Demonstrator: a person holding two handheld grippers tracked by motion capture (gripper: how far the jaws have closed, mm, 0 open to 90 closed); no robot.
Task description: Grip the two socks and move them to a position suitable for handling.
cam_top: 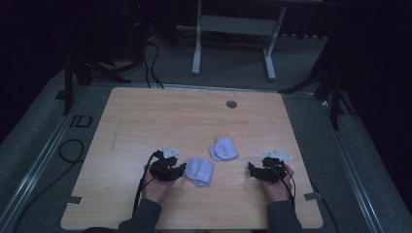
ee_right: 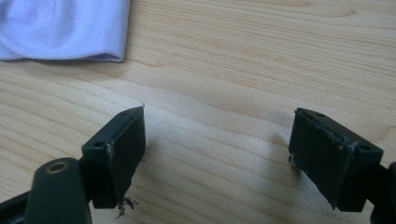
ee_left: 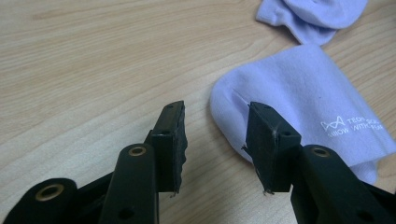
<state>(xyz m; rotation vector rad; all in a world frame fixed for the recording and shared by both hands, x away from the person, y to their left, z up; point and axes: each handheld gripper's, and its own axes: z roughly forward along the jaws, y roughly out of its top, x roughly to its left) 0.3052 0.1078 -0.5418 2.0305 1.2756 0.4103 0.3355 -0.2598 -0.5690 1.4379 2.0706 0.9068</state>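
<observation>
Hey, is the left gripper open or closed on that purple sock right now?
Open. In the left gripper view, the left gripper shows bare table between its jaws, with the sock edge just at one jaw, ungripped.

Dim room beyond my wooden surface [cam_top: 145,116]: grey floor [cam_top: 228,63], white frame legs [cam_top: 197,48] of another table, black stands [cam_top: 335,87] and cables [cam_top: 150,63] at the edges.

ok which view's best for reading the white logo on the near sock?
Left gripper view: the near sock lies close beyond the open jaws, its white logo clear though cut at the frame edge. High view shows the sock whole but tiny, logo unreadable. Right gripper view catches a plain edge of a sock.
</observation>
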